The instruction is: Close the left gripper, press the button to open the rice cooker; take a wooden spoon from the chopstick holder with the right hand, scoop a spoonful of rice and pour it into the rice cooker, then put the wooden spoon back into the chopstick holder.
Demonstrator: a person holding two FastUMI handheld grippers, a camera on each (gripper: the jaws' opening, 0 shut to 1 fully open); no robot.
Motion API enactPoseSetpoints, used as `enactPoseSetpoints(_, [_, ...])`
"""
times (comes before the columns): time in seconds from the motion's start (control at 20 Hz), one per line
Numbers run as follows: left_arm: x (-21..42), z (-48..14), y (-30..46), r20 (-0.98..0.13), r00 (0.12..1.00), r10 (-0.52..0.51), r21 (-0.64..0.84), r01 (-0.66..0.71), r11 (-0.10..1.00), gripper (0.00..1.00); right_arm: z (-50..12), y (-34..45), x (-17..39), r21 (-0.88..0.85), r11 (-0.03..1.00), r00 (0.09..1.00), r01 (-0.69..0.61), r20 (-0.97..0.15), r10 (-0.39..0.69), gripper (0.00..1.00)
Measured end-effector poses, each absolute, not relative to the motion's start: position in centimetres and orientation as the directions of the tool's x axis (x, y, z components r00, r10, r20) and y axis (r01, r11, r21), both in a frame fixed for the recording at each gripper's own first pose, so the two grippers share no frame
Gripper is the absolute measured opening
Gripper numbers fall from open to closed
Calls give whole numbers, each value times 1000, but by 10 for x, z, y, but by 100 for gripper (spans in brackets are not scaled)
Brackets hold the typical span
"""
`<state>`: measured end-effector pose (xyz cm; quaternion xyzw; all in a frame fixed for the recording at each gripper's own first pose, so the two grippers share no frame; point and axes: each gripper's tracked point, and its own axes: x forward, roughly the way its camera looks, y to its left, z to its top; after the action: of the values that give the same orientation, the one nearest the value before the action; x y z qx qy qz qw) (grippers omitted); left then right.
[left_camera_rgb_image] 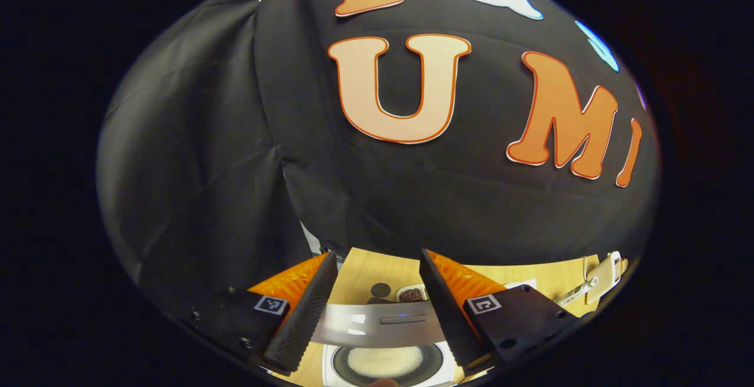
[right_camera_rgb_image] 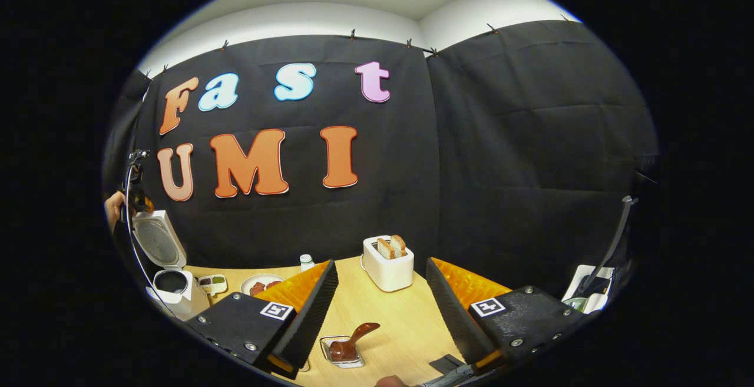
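Observation:
The white rice cooker (right_camera_rgb_image: 171, 287) stands at the table's far left in the right gripper view, its lid (right_camera_rgb_image: 156, 242) raised. My left gripper (right_camera_rgb_image: 136, 195) hovers just above that lid, held by a hand (right_camera_rgb_image: 112, 207). In the left gripper view my left gripper (left_camera_rgb_image: 377, 275) is open, and between its fingers lie the cooker's silver band (left_camera_rgb_image: 377, 322) and a round pale inside (left_camera_rgb_image: 386, 363). My right gripper (right_camera_rgb_image: 382, 284) is open and holds nothing. Below its gap a brown wooden spoon (right_camera_rgb_image: 356, 340) rests in a small clear dish (right_camera_rgb_image: 330, 359).
A white toaster (right_camera_rgb_image: 387, 266) with bread stands mid-table. A plate of food (right_camera_rgb_image: 262, 285), a small sauce dish (right_camera_rgb_image: 212, 283) and a white bottle (right_camera_rgb_image: 304, 262) sit left of it. A white holder (right_camera_rgb_image: 589, 293) with a long dark utensil is at the right edge. A small dish (left_camera_rgb_image: 411, 294) lies beyond the cooker.

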<state>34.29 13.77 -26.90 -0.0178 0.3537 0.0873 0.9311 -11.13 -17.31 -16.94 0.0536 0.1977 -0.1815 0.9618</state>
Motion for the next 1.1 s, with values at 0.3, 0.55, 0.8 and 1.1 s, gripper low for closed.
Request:
enactPoseSetpoints(0.3, [286,-300,134,-795,597,107,-3,-181,984,95,-174,-154,-95,82,947,882,310,-396,-254,94])
enactPoseSetpoints(0.55, [220,-322,116,-889,455,59,-22,-170,985,95,-179,-141,-79,113,963,900,246,-395,-183,94])
enactPoseSetpoints(0.8, [163,-358,107,-929,367,40,-18,-154,988,96,-187,-126,-68,132,975,909,181,-401,-114,94])
enactPoseSetpoints(1.1, [102,-412,89,-967,250,48,4,-171,985,96,-196,-109,-66,144,982,907,121,-417,-51,94])
